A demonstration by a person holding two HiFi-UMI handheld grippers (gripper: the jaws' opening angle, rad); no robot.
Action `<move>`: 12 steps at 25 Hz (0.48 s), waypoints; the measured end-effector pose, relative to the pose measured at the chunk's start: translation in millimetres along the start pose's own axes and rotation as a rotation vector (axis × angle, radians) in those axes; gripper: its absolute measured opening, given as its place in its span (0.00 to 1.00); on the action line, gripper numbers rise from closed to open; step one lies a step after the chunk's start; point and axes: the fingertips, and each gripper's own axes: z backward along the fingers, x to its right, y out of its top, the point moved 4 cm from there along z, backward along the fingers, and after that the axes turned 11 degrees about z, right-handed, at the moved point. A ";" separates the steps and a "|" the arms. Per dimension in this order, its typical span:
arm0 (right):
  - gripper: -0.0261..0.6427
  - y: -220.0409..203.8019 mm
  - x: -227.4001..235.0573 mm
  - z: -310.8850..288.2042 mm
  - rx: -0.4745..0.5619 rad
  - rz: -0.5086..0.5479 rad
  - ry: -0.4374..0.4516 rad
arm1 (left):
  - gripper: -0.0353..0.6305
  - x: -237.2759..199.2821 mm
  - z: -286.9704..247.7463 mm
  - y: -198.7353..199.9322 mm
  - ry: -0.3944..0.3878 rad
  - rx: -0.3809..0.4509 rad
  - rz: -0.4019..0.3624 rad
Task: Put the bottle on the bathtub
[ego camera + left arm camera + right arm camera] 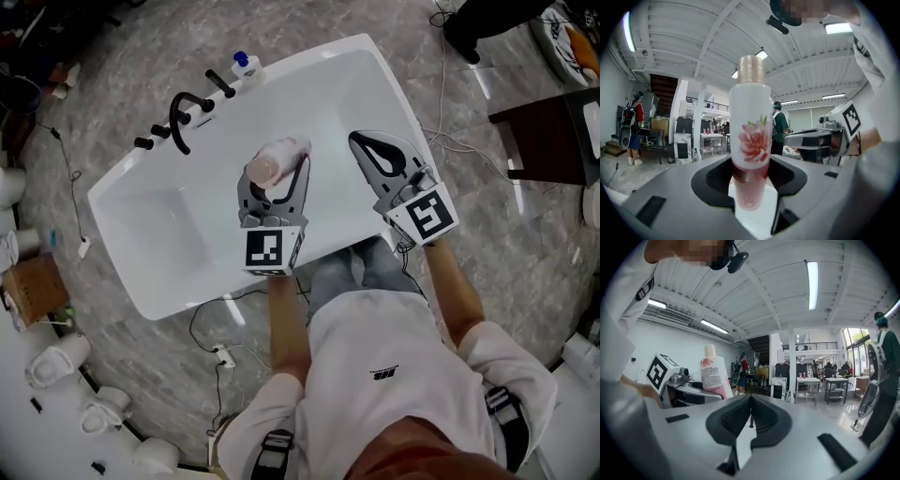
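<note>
A white bottle (277, 159) with a pink flower print and a rose-gold cap is held above the white bathtub (337, 94). My left gripper (277, 178) is shut on the bottle's lower body. In the left gripper view the bottle (750, 136) stands upright between the jaws of the left gripper (750, 174). My right gripper (367, 147) hovers over the tub's right part, shut and holding nothing. In the right gripper view, the jaws of the right gripper (750, 401) meet, with the bottle (715, 373) to its left.
A black faucet set (178, 117) and a small blue-capped bottle (242, 62) sit on the tub's far rim. Cables (211, 342) trail on the grey floor. A cardboard box (33, 286) and white fixtures (56, 361) lie left, a dark table (553, 136) right.
</note>
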 end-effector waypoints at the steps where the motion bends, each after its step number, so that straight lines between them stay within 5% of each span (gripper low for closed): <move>1: 0.03 -4.2 3.0 -6.4 -0.001 -0.001 0.008 | 0.39 -3.4 -5.9 -2.0 0.006 0.001 0.000; 12: 0.03 -60.3 35.3 -73.9 0.008 -0.040 0.069 | 0.39 -44.9 -73.3 -37.3 0.066 0.004 -0.015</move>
